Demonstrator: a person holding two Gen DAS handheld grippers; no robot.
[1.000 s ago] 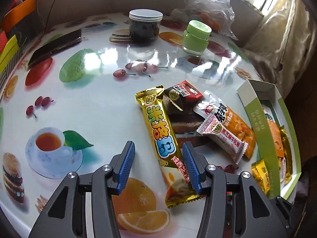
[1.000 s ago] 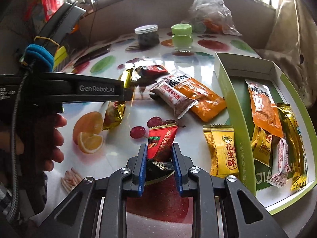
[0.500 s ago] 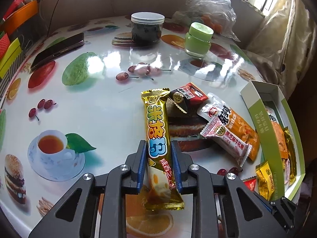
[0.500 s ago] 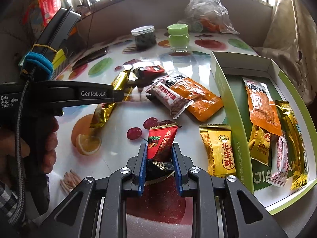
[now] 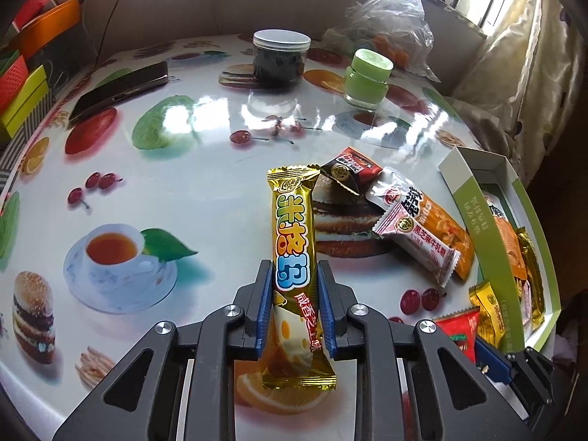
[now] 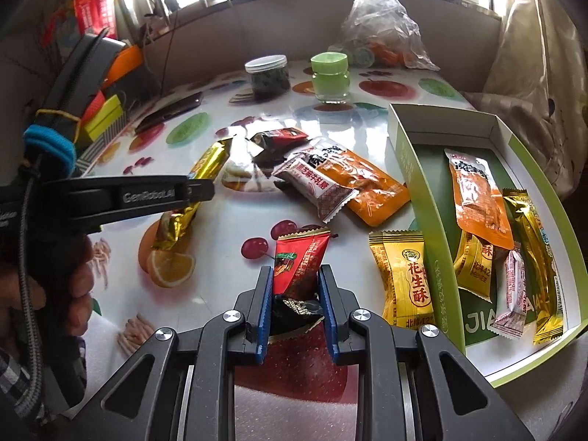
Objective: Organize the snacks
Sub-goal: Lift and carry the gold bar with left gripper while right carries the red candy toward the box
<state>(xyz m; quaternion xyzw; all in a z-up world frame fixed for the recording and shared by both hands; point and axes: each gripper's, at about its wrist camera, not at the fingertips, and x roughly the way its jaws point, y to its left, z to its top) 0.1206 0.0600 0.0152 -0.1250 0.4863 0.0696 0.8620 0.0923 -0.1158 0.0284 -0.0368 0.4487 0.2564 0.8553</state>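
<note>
My left gripper [image 5: 295,275] is shut on a long gold snack bar [image 5: 294,242], which sticks up and forward between the blue pads, lifted off the table. In the right wrist view the same gold bar [image 6: 191,191] shows behind the left gripper's black body [image 6: 121,202]. My right gripper [image 6: 295,279] is shut on a red and black snack packet [image 6: 299,261]. On the table lie a pink-white packet [image 6: 316,187], an orange packet [image 6: 364,187], a dark red packet [image 6: 279,139] and a yellow packet [image 6: 402,279]. The green box [image 6: 430,242] at the right holds several snacks.
At the back of the fruit-print table stand a clear jar with a white lid [image 5: 281,57], a green jar [image 5: 367,77] and a plastic bag [image 5: 389,25]. A phone [image 5: 121,88] lies at the far left. Coloured boxes [image 5: 22,88] sit beyond the left edge. A hand [image 6: 55,286] holds the left gripper.
The left gripper closed from open onto the gold bar and lifted it, so the bar now stands straighter in the jaws. The right gripper stayed shut on the red packet.
</note>
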